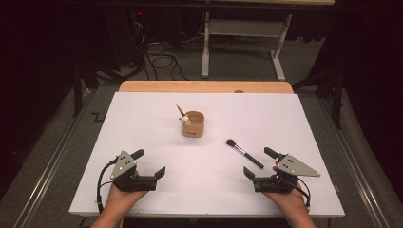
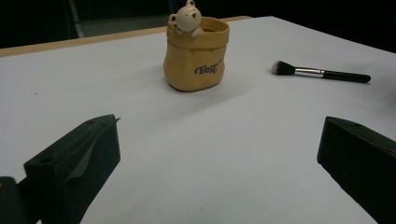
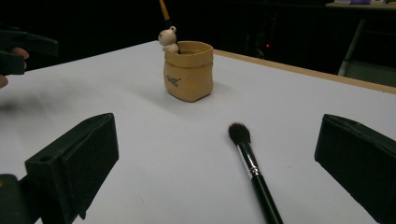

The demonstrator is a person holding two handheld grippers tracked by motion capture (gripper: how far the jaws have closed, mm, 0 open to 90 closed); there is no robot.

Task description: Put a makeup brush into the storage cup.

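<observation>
On the white surface [image 1: 142,118], seen from the high view, the left tongs [image 1: 151,164] and right tongs [image 1: 259,163] rest near the front edge, each held in a hand, jaws spread wide and gripping nothing. They look parked at a start position. The makeup brush [image 1: 244,153] lies flat just ahead of the right tongs, bristles toward the middle, so it seems laid out for that side to pick up. The yellow pot [image 1: 193,124] stands upright at the centre, well apart from both, likely as the place the brush should go. A thin stick already leans out of it; what it is cannot be told here.

In the left gripper view, the pot [image 2: 196,58] shows a small bear figure [image 2: 187,18] on its rim, with the brush [image 2: 322,73] off to one side. The pot's lettering is too blurred to read.

In the right gripper view, the brush [image 3: 252,168] lies between the open jaws, its handle cut off at the bottom edge. The pot [image 3: 188,71] hides its own contents, and the stick's top is cropped.
</observation>
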